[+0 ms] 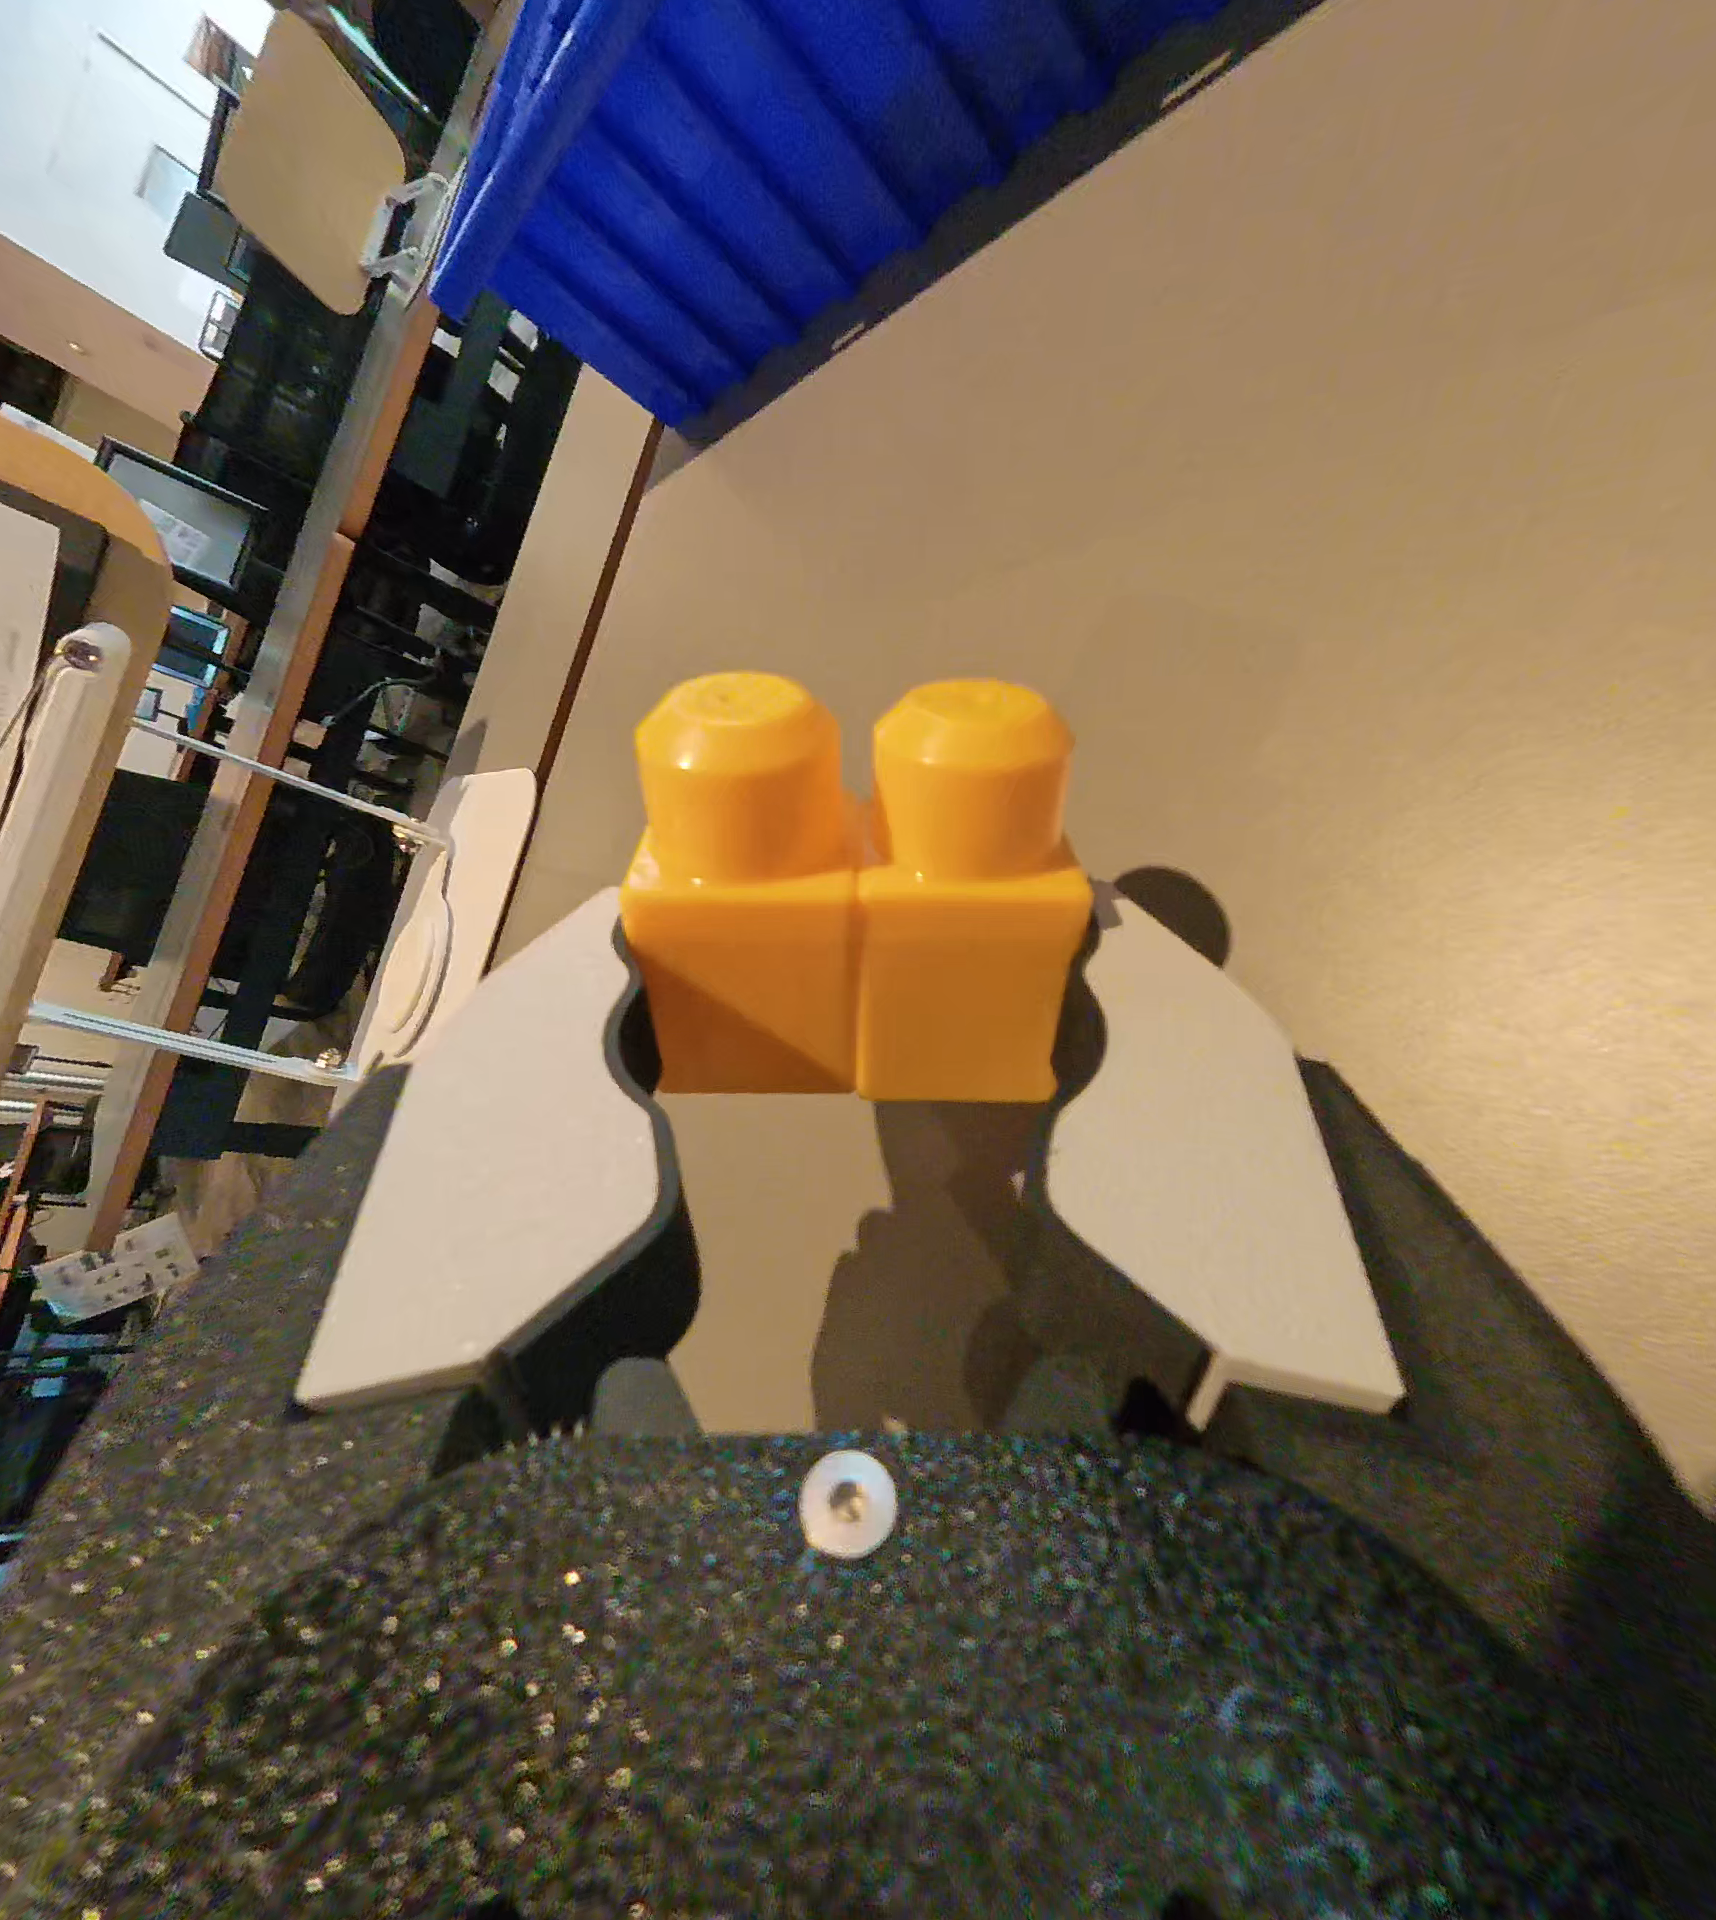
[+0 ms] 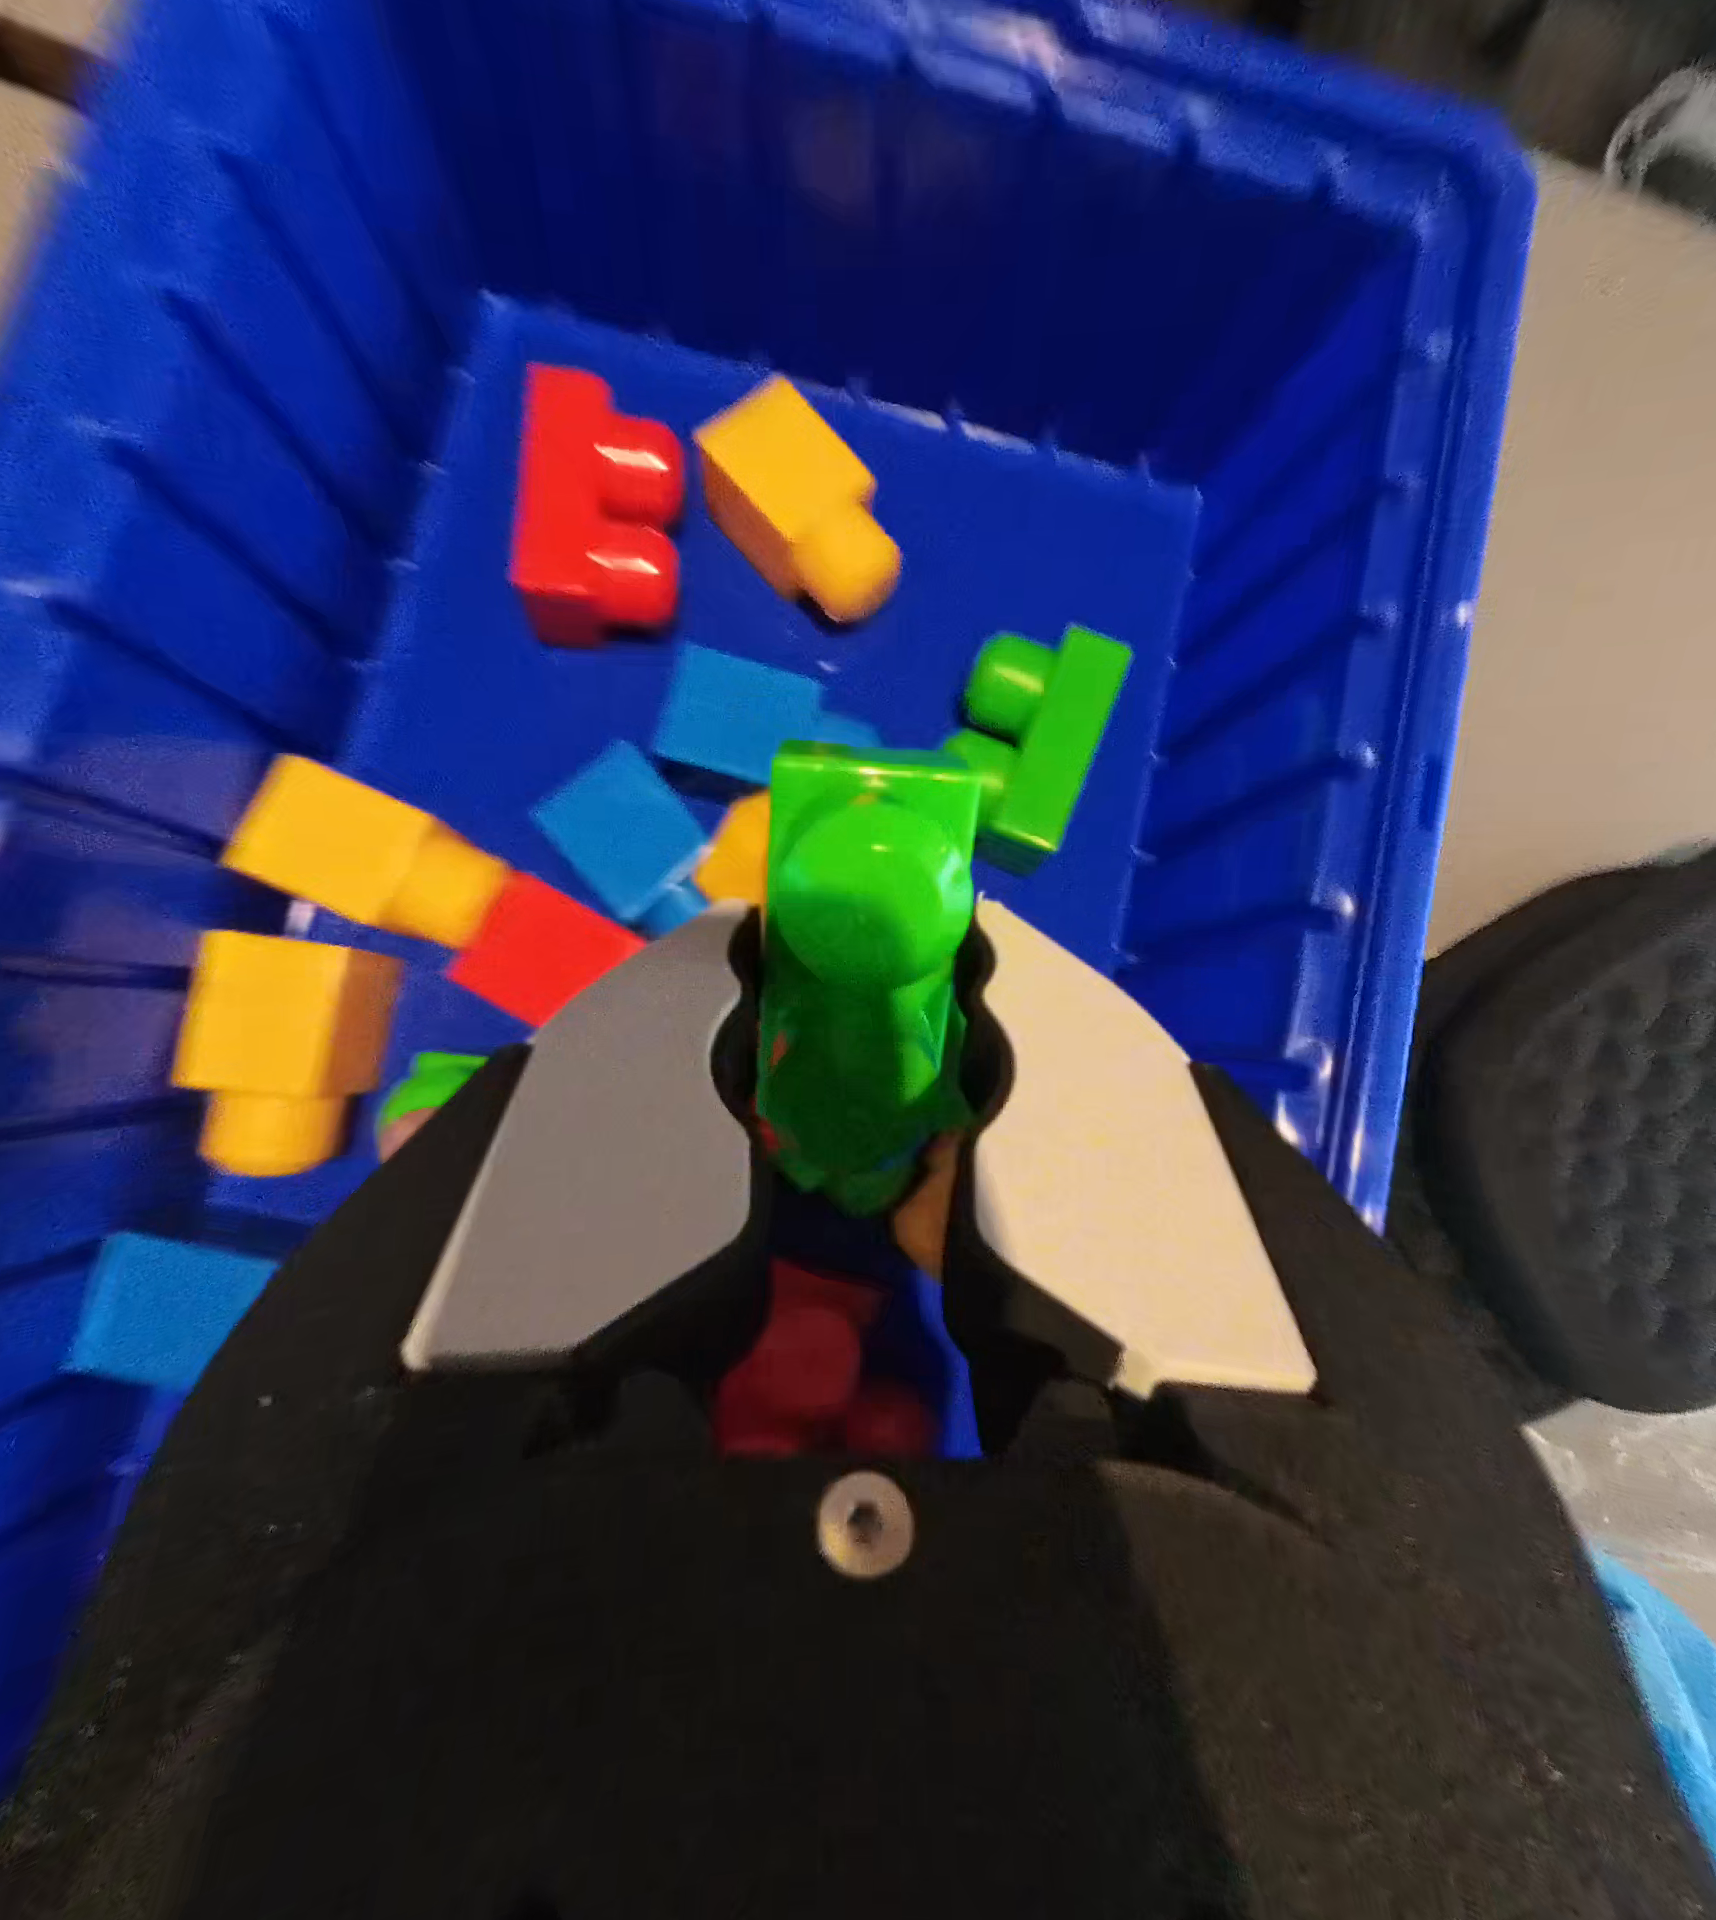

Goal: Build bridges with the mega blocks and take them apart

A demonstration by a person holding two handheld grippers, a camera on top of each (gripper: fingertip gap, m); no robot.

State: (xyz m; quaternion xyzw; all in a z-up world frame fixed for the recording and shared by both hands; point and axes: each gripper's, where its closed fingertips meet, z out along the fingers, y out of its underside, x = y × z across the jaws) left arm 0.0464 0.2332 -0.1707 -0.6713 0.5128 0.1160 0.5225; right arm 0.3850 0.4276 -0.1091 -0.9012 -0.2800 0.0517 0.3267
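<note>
table (image 1: 1353,623) is the biggest thing, beige, mostly bare in the left wrist view. blue bin (image 2: 1353,520) sits on it, deep ribbed walls, so blocks stay corralled for picking. bin holds loose blocks lying on their sides: red block (image 2: 589,509), several yellow ones (image 2: 792,488), light blue ones (image 2: 734,712), another green block (image 2: 1051,748). more are hidden under the claw.

right gripper (image 2: 864,997) is over the bin, claw pinching a green block (image 2: 869,935) by its sides, stud toward the camera. frame is motion-blurred, so likely mid-transfer; can't tell if it's coming out or going in.

left gripper (image 1: 859,997) is away from the bin, near the table edge, claw pinching two yellow blocks (image 1: 854,935) side by side, studs pointing away from the claw. side grip leaves studs and undersides free for stacking. looks like bridge legs, waiting for a span piece.

no bridge visible in either view.
</note>
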